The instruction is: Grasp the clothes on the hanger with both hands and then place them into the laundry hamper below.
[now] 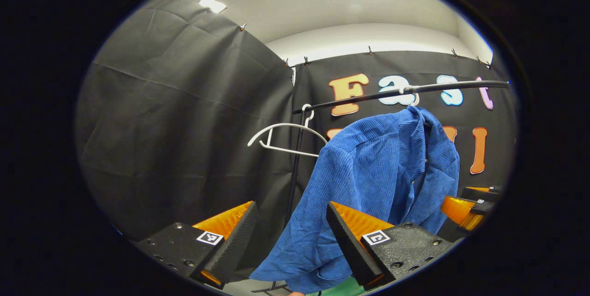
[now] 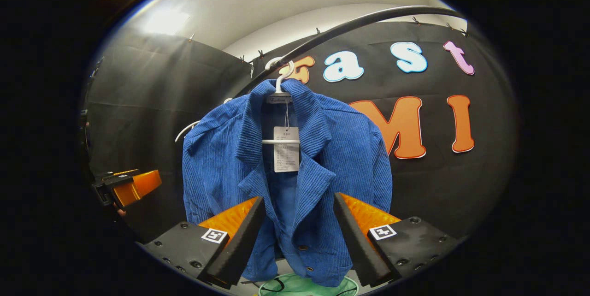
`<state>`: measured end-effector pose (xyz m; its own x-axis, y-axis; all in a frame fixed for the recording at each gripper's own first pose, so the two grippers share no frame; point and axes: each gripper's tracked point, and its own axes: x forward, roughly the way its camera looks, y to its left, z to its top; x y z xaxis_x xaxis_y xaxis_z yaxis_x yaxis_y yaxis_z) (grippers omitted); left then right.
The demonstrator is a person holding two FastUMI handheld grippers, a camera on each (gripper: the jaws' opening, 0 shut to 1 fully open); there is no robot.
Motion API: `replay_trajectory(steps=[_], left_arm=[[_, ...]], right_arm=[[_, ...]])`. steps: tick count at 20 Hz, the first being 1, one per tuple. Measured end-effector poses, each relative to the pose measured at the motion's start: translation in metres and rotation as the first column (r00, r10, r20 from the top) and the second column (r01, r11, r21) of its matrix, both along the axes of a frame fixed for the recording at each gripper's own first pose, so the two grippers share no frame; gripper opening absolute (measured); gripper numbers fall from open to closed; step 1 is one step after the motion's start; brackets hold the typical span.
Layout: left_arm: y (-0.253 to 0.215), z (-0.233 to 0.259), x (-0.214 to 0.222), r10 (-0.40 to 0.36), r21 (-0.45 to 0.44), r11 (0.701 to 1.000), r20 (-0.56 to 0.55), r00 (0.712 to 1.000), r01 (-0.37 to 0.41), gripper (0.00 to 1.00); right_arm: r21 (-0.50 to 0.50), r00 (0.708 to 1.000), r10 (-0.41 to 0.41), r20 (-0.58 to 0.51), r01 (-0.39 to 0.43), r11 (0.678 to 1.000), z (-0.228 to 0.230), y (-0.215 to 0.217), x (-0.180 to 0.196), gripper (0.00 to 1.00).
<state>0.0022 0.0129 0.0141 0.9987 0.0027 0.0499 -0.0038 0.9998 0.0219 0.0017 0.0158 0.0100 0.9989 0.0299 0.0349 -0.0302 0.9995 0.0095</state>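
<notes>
Both hands are on the approach: the left tool (image 1: 290, 240) and right tool (image 2: 299, 236) gape wide and empty, the blue jacket (image 2: 286, 171) on its hanger (image 2: 281, 79) just ahead, the hamper (image 2: 309, 287) below; next, close on the cloth.

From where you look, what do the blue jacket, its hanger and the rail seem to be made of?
The blue jacket looks like corduroy: fine parallel ribs, matte surface. Its hanger seems to be white plastic, smooth and slightly glossy. The rail is probably dark painted metal, a thin tube with a faint sheen.
</notes>
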Motion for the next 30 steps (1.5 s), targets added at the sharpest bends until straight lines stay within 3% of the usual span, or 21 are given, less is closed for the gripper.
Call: replay_trajectory(steps=[2, 4, 5, 8, 10, 11, 12, 20, 21, 23, 26, 27, 29, 30], left_arm=[[-0.002, 0.003, -0.001, -0.007, 0.005, 1.000, 0.006, 1.000, 0.007, 0.95], [-0.003, 0.004, -0.002, -0.012, 0.007, 1.000, 0.012, 1.000, 0.012, 0.92], [-0.004, 0.004, -0.003, -0.015, 0.005, 1.000, 0.011, 1.000, 0.015, 0.95], [-0.007, -0.001, -0.005, -0.023, -0.001, 1.000, -0.009, 1.000, 0.023, 0.92], [-0.008, -0.001, -0.008, -0.033, -0.001, 0.999, -0.013, 0.999, 0.033, 0.92], [-0.010, -0.001, -0.010, -0.040, 0.003, 0.999, -0.009, 0.999, 0.040, 0.92], [-0.010, -0.002, -0.013, -0.046, 0.008, 0.999, -0.009, 0.999, 0.046, 0.92], [-0.001, -0.001, -0.036, -0.038, 0.003, 0.999, -0.025, 0.999, 0.039, 0.95], [0.000, 0.000, -0.037, -0.041, 0.003, 0.999, -0.023, 0.999, 0.041, 0.92], [0.001, -0.001, -0.040, -0.046, 0.002, 0.999, -0.023, 0.999, 0.046, 0.92], [0.006, -0.005, -0.042, -0.042, -0.015, 0.999, -0.032, 0.999, 0.042, 0.95], [0.006, -0.008, -0.044, -0.048, -0.022, 0.999, -0.041, 0.998, 0.047, 0.92], [0.013, -0.013, -0.048, -0.045, -0.018, 0.999, -0.057, 0.997, 0.044, 0.95], [0.019, -0.016, -0.050, -0.039, -0.014, 0.999, -0.065, 0.997, 0.038, 0.95]], right_arm=[[0.001, 1.000, -0.007, 0.002, 0.007, 1.000, 0.001, -0.002, 0.000, 0.91], [0.001, 1.000, -0.008, 0.006, 0.008, 1.000, 0.002, -0.003, -0.001, 0.91], [0.000, 1.000, -0.008, 0.006, 0.008, 1.000, 0.002, -0.003, -0.002, 1.00], [0.002, 1.000, -0.007, 0.006, 0.007, 1.000, 0.003, -0.002, -0.004, 0.91], [0.002, 1.000, -0.005, 0.010, 0.005, 1.000, 0.004, -0.003, -0.007, 0.91], [0.004, 1.000, -0.005, 0.014, 0.005, 1.000, 0.004, -0.003, -0.009, 0.96], [0.006, 1.000, -0.006, 0.016, 0.006, 1.000, 0.004, -0.004, -0.012, 0.91], [-0.019, 1.000, 0.001, 0.024, -0.001, 1.000, 0.009, 0.000, -0.029, 0.91], [-0.022, 1.000, 0.004, 0.030, -0.004, 1.000, 0.011, 0.002, -0.031, 0.91], [-0.026, 1.000, 0.014, 0.023, -0.013, 1.000, 0.009, 0.008, -0.030, 0.96], [-0.026, 0.999, 0.039, 0.000, -0.039, 0.999, 0.001, 0.021, -0.019, 0.96], [-0.022, 0.999, 0.038, -0.008, -0.038, 0.999, -0.002, 0.023, -0.014, 0.96], [-0.002, 0.999, -0.014, -0.036, 0.014, 1.000, -0.009, 0.016, 0.002, 1.00], [0.014, 0.998, -0.040, -0.045, 0.041, 0.999, -0.012, 0.011, 0.008, 0.96]])
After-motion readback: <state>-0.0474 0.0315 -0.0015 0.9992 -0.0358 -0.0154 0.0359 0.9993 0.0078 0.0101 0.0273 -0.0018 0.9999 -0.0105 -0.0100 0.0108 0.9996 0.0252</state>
